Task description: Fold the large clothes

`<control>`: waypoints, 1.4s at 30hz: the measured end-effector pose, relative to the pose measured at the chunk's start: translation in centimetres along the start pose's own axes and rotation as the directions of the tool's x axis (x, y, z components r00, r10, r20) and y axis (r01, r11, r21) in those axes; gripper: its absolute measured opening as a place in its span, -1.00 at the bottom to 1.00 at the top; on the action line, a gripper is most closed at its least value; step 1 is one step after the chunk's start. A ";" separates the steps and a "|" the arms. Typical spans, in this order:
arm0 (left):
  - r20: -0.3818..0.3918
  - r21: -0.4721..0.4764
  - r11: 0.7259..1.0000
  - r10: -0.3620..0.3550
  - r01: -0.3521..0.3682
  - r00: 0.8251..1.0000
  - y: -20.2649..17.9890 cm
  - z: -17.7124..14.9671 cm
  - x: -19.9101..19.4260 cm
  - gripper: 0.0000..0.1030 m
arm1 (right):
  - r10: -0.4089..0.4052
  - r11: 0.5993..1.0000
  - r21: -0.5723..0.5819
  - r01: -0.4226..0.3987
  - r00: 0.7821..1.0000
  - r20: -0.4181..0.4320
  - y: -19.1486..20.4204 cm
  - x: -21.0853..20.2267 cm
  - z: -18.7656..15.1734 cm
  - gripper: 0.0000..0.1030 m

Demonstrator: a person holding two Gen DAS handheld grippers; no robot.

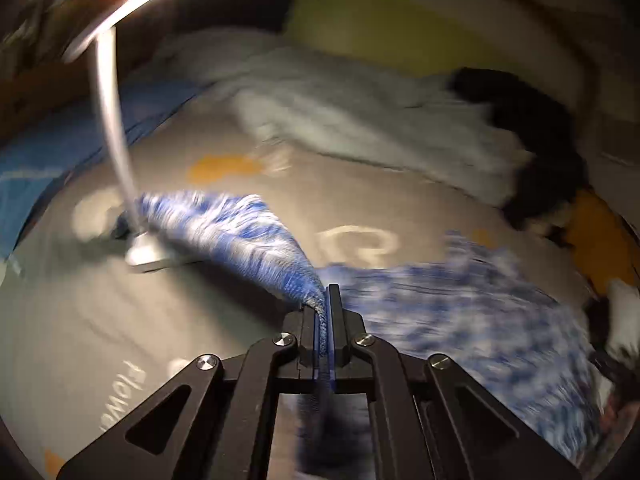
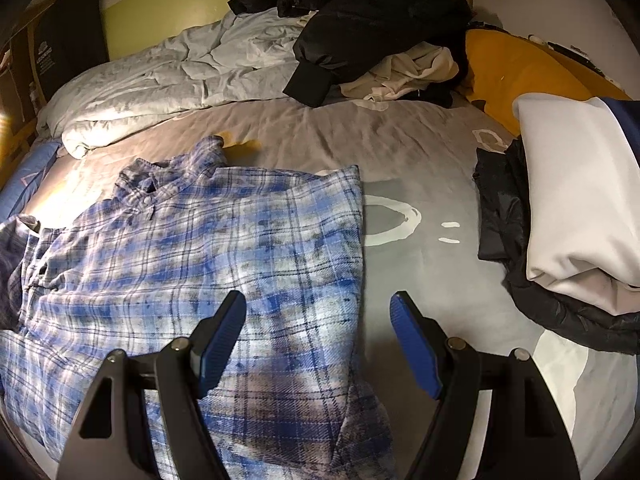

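Note:
A blue and white plaid flannel shirt (image 2: 192,264) lies spread on the grey bedsheet (image 2: 420,280), collar toward the far side. My left gripper (image 1: 325,300) is shut on a bunched part of the shirt (image 1: 248,236), which stretches up and left from the fingers; the view is motion-blurred. My right gripper (image 2: 318,304) is open and empty, hovering just above the shirt's right edge near its lower part. The left finger is over the fabric, the right finger over bare sheet.
A crumpled pale grey duvet (image 2: 168,76) and a black jacket (image 2: 372,16) lie at the far side. Folded white and dark clothes (image 2: 568,216) are stacked at the right. An orange pillow (image 2: 516,72) lies behind them. A silver lamp stem (image 1: 114,128) stands at the left.

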State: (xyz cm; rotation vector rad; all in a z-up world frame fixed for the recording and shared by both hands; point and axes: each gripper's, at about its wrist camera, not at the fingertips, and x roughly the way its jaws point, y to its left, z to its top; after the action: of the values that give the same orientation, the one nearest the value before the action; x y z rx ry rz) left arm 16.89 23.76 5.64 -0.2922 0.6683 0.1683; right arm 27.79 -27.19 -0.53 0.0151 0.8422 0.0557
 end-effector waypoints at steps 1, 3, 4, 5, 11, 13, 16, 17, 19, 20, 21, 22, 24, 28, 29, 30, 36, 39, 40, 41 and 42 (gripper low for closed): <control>-0.003 0.017 0.999 -0.037 0.037 0.999 -1.3 -0.4 -0.5 -0.96 | -0.001 1.000 -0.001 0.001 1.000 0.001 0.1 0.0 0.0 0.41; -0.049 0.056 0.989 -0.132 0.135 0.990 -4.2 -1.3 -0.5 -0.96 | -0.003 1.000 -0.007 0.003 1.000 0.002 0.2 -0.1 -0.1 0.41; -0.073 0.088 0.983 -0.155 0.162 0.985 -5.7 -2.0 -0.3 -0.96 | -0.004 1.000 -0.008 0.004 1.000 0.002 0.2 0.0 -0.1 0.41; -0.101 0.135 0.974 -0.170 0.183 0.980 -7.3 -2.8 0.2 -0.96 | -0.006 1.000 -0.008 0.006 1.000 0.001 0.2 0.0 -0.1 0.41; -0.149 0.263 0.951 -0.124 0.160 0.981 -11.9 -5.8 1.4 -0.51 | -0.006 1.000 -0.005 0.006 1.000 -0.008 0.1 0.0 -0.2 0.41; -0.105 0.284 0.945 -0.137 0.162 0.985 -12.1 -5.3 0.4 -0.04 | -0.005 1.000 -0.006 0.005 1.000 -0.004 0.1 -0.2 -0.1 0.41; -0.033 0.246 0.955 -0.161 0.164 0.986 -11.1 -3.6 -1.0 0.45 | -0.006 1.000 -0.007 0.006 1.000 -0.003 0.1 -0.1 -0.1 0.41; -0.017 0.228 0.960 -0.165 0.165 0.986 -10.4 -2.9 -1.6 0.47 | -0.006 1.000 -0.007 0.006 1.000 -0.006 0.1 0.0 -0.1 0.41; 0.002 0.198 0.967 -0.162 0.159 0.987 -9.5 -2.1 -2.0 0.48 | -0.008 1.000 -0.004 0.008 1.000 -0.013 0.1 0.2 -0.2 0.41; 0.009 0.188 0.971 -0.151 0.147 0.988 -8.9 -1.9 -2.0 0.49 | -0.007 1.000 -0.003 0.007 1.000 -0.017 0.1 0.3 -0.2 0.41; 0.015 0.177 0.976 -0.132 0.127 0.991 -8.3 -1.6 -1.8 0.50 | -0.005 1.000 -0.001 0.005 1.000 -0.021 0.1 0.3 -0.2 0.41; 0.017 0.160 0.982 -0.107 0.103 0.994 -7.6 -1.2 -1.4 0.51 | -0.005 1.000 0.002 0.005 1.000 -0.022 0.1 0.4 -0.2 0.41; 0.005 0.120 0.990 -0.070 0.069 0.998 -6.1 -0.8 -0.1 0.51 | -0.008 1.000 0.003 0.008 1.000 -0.021 0.1 0.4 -0.2 0.41; -0.033 0.015 0.999 0.043 -0.043 0.999 -2.6 0.2 3.9 0.51 | -0.005 1.000 0.003 0.005 1.000 -0.024 0.2 0.4 -0.3 0.41; -0.050 0.002 0.999 0.043 -0.043 0.998 -2.0 0.3 5.0 0.51 | -0.004 1.000 0.002 0.004 1.000 -0.025 0.1 0.5 -0.2 0.41; -0.066 -0.011 0.999 0.048 -0.049 0.997 -1.4 0.5 6.1 0.51 | -0.004 1.000 0.001 0.004 1.000 -0.026 0.1 0.5 -0.2 0.41; -0.162 -0.141 0.990 -0.005 -0.018 0.987 0.8 -0.2 10.1 0.48 | -0.004 1.000 -0.003 0.004 1.000 -0.030 0.2 0.6 -0.3 0.41; -0.180 -0.161 0.987 -0.051 0.022 0.982 0.3 -0.3 10.8 0.43 | -0.009 1.000 -0.002 0.009 1.000 -0.029 0.2 0.6 -0.3 0.41; -0.187 -0.151 0.988 -0.050 0.022 0.981 0.1 -0.4 11.0 0.26 | -0.007 1.000 -0.002 0.007 0.999 -0.031 0.2 0.6 -0.3 0.41; -0.198 -0.133 0.991 -0.040 0.014 0.979 -0.2 -0.6 11.3 0.10 | -0.005 1.000 -0.001 0.005 0.999 -0.034 0.2 0.6 -0.4 0.41; -0.218 -0.108 0.994 -0.025 0.002 0.976 -0.6 -0.8 11.6 -0.33 | -0.003 1.000 -0.001 0.003 0.999 -0.036 0.2 0.7 -0.4 0.41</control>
State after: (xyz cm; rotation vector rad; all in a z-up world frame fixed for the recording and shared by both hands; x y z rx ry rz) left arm 25.55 23.61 -2.19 -0.4230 0.8778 0.1605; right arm 27.94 -26.96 -1.27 0.0116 0.8786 0.0534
